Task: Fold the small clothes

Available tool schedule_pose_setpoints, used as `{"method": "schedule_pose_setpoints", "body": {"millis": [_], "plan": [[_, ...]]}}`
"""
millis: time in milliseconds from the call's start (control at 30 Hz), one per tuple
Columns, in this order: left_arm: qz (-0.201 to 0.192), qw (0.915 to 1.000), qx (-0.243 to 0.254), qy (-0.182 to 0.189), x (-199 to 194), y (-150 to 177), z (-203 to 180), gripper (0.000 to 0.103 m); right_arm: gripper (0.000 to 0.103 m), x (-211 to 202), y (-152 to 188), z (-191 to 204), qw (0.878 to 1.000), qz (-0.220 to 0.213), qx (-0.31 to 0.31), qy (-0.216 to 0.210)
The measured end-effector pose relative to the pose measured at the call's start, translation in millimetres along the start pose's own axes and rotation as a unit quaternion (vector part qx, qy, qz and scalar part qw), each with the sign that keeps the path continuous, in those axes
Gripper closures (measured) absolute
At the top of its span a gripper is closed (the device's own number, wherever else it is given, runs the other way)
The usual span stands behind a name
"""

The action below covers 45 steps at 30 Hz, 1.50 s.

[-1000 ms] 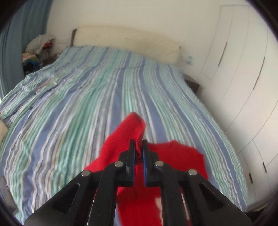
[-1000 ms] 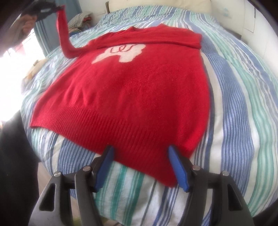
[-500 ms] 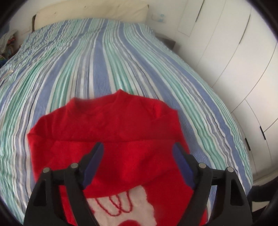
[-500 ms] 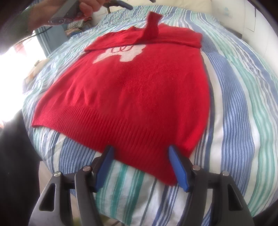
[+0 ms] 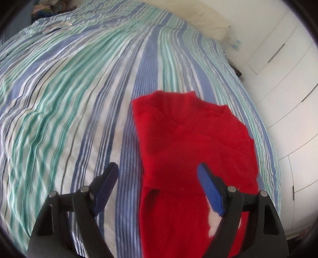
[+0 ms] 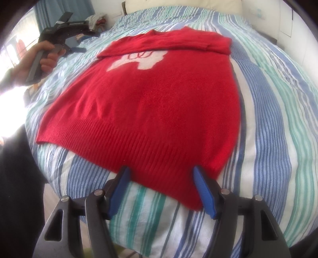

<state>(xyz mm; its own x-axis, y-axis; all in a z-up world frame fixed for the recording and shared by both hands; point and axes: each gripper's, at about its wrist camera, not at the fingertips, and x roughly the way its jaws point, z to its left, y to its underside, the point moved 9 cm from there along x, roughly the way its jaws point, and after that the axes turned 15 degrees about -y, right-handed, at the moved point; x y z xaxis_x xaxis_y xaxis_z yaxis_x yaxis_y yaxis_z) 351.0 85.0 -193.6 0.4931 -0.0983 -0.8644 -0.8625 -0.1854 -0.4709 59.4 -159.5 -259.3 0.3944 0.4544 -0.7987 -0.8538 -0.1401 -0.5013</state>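
A red knit sweater (image 6: 163,99) with a white motif (image 6: 139,59) lies flat on the striped bed (image 6: 278,119), both sleeves folded across its chest near the neck. My right gripper (image 6: 161,174) is open and empty, its blue pads just above the ribbed hem (image 6: 139,150). In the left wrist view my left gripper (image 5: 159,170) is open and empty above the sweater's shoulder end (image 5: 188,142), its left pad over the bedspread (image 5: 69,99). The left gripper also shows in the right wrist view (image 6: 75,49), held by a hand at the far left.
A cream headboard cushion (image 5: 198,21) runs along the far end of the bed. White wardrobe doors (image 5: 282,69) stand close on the right. A pile of clothes (image 6: 97,19) lies by the blue curtain (image 6: 59,12). The bed edge is under my right gripper.
My left gripper carried the left sleeve over the chest, opened and let it go, then drew back to the left. My right gripper stayed open at the hem.
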Motion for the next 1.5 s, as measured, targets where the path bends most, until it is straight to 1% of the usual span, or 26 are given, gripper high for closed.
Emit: {"method": "schedule_pose_setpoints", "body": {"millis": [67, 100, 133, 167, 200, 267, 300, 333, 367, 400, 433, 467, 533, 567, 633, 767, 833, 900, 967, 1033, 1067, 1133, 1167, 1200, 1333, 1500], "plan": [[0.019, 0.9997, -0.009, 0.009, 16.5, 3.7, -9.5, 0.021, 0.037, 0.8, 0.3, 1.1, 1.0, 0.002, -0.003, 0.005], [0.027, 0.9996, -0.013, 0.003, 25.8, 6.6, -12.7, 0.027, 0.037, 1.4, 0.3, 2.2, 1.0, 0.003, -0.006, 0.008], [0.03, 0.9992, -0.006, -0.027, 36.6, 9.5, -8.4, 0.074, 0.036, 1.8, 0.4, 3.0, 1.0, 0.004, -0.009, 0.011], [0.041, 0.9946, 0.014, -0.094, 48.7, 14.8, -1.3, 0.093, 0.036, 2.2, 0.6, 3.6, 1.0, 0.005, -0.011, 0.014], [0.041, 0.9885, 0.019, -0.144, 54.7, 18.3, 7.6, 0.099, 0.036, 2.1, 0.7, 3.9, 1.0, 0.006, -0.014, 0.016], [0.032, 0.9896, 0.002, -0.14, 55.3, 21.1, 11.9, 0.099, 0.036, 2.5, 1.0, 3.9, 1.0, 0.006, -0.017, 0.018], [0.029, 0.9897, 0.003, -0.14, 54.1, 22.3, 10.4, 0.099, 0.036, 2.9, 1.2, 3.9, 1.0, 0.006, -0.017, 0.019], [0.026, 0.9893, 0.011, -0.143, 53.0, 23.1, 7.5, 0.097, 0.036, 3.2, 1.1, 3.7, 1.0, 0.006, -0.018, 0.019], [0.024, 0.9884, 0.021, -0.149, 51.2, 23.4, 4.6, 0.092, 0.035, 3.5, 1.1, 3.8, 1.0, 0.006, -0.018, 0.019], [0.021, 0.9875, 0.028, -0.154, 48.4, 23.8, 4.1, 0.09, 0.035, 3.7, 1.0, 3.6, 1.0, 0.006, -0.018, 0.018], [0.019, 0.9863, 0.029, -0.162, 43.4, 23.8, 6.9, 0.073, 0.034, 4.1, 0.8, 3.7, 1.0, 0.007, -0.018, 0.016], [0.013, 0.9853, 0.027, -0.168, 36.1, 25.1, 8.9, 0.049, 0.033, 3.5, 1.3, 3.7, 1.0, 0.007, -0.018, 0.014], [-0.014, 0.9868, 0.022, -0.16, 13.4, 29.5, 13.7, 0.032, 0.034, -1.3, -0.4, 5.0, 1.0, 0.003, -0.016, 0.01], [-0.026, 0.9882, 0.022, -0.149, 0.2, 34.0, 17.3, 0.029, 0.034, -6.3, -2.2, 6.6, 1.0, -0.002, -0.014, 0.004], [-0.035, 0.9896, 0.026, -0.137, -21.8, 52.0, 17.7, 0.026, 0.034, -22.0, -7.5, 10.6, 0.999, -0.029, -0.014, -0.01], [-0.054, 0.9926, 0.025, -0.106, -60.8, 101.8, 6.7, 0.016, 0.034, -51.8, -23.9, 5.1, 0.995, -0.091, -0.025, 0.021], [-0.059, 0.9937, 0.025, -0.092, -71.2, 130.8, -4.8, 0.013, 0.034, -55.5, -29.9, -0.5, 0.994, -0.103, -0.028, 0.037], [-0.058, 0.9944, 0.039, -0.08, -73.2, 156.6, -20.4, 0.013, 0.034, -52.1, -33.2, -6.2, 0.994, -0.099, -0.024, 0.044], [-0.056, 0.9927, 0.068, -0.082, -66.8, 180.8, -34.6, 0.008, 0.034, -49.0, -35.4, -10.1, 0.994, -0.098, -0.019, 0.047], [-0.036, 0.988, 0.106, -0.107, -46.8, 204.8, -40.3, 0.008, 0.034, -45.8, -36.4, -13.5, 0.994, -0.096, -0.02, 0.055], [-0.027, 0.9839, 0.128, -0.122, -36.4, 216.0, -41.5, 0.008, 0.034, -41.4, -35.2, -16.1, 0.994, -0.089, -0.021, 0.056], [-0.054, 0.9731, 0.168, -0.148, -32.6, 220.1, -45.8, 0.006, 0.034, -26.2, -24.1, -22.7, 0.997, -0.052, -0.013, 0.058], [-0.057, 0.9712, 0.174, -0.153, -35.0, 219.7, -47.6, 0.005, 0.034, -15.6, -16.6, -27.0, 0.998, -0.024, -0.004, 0.058], [-0.053, 0.9723, 0.17, -0.151, -36.1, 218.1, -47.8, 0.005, 0.033, -11.1, -11.0, -29.3, 0.998, -0.013, 0.004, 0.057], [-0.056, 0.9806, 0.137, -0.129, -46.8, 214.2, -40.3, 0.006, 0.034, -24.1, -15.1, -23.6, 0.997, -0.04, -0.009, 0.061], [-0.098, 0.9815, 0.113, -0.119, -69.9, 202.7, -39.0, 0.006, 0.034, -38.7, -19.9, -10.5, 0.994, -0.071, -0.037, 0.071]]}}
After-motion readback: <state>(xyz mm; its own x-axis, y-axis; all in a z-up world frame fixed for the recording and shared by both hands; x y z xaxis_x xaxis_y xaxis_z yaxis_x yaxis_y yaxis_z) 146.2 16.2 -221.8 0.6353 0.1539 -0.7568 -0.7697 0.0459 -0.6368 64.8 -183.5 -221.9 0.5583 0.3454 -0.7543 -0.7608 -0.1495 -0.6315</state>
